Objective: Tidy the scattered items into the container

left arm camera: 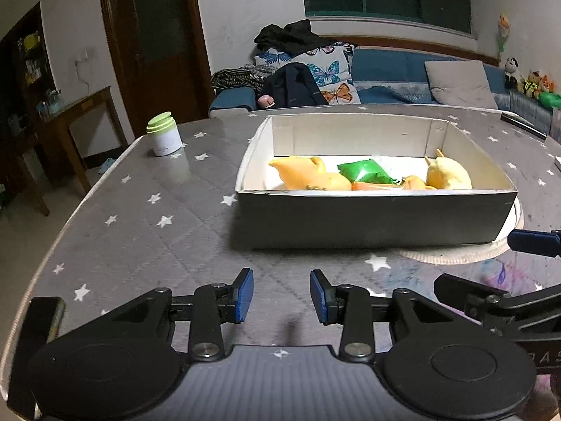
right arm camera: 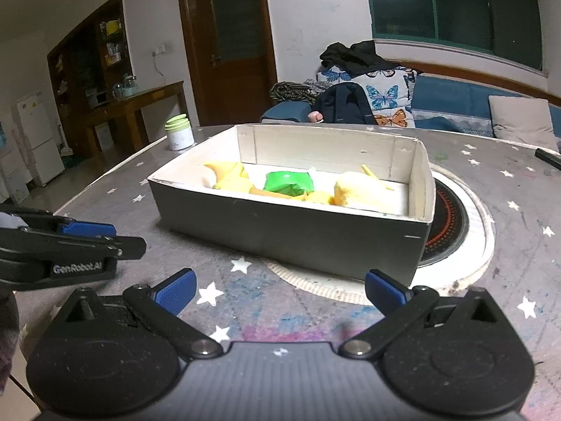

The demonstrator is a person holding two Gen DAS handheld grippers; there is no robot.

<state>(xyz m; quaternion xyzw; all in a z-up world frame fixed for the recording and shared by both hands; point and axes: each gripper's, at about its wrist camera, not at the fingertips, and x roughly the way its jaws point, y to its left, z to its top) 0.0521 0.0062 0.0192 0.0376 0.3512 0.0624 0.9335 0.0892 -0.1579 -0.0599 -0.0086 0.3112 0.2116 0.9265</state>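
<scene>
With the yellow toys (left arm camera: 312, 175) and green packet (left arm camera: 364, 171) already lying inside the box (left arm camera: 375, 221), both the left gripper (left arm camera: 281, 296) and right gripper (right arm camera: 278, 291) are held released and empty just before the box, so a last check for strays is advised.

The only wording that could be read in full was "Gen.Robot.AI", printed in pale letters on the black body of the left gripper (right arm camera: 91, 233), which showed at the near left of the right wrist view. In the left wrist view, the letters "AS" stood on the dark body of the right gripper (left arm camera: 533, 245) at the far right edge, the remainder cut off. The white jar (left arm camera: 164, 135) bore print too small to make out.
</scene>
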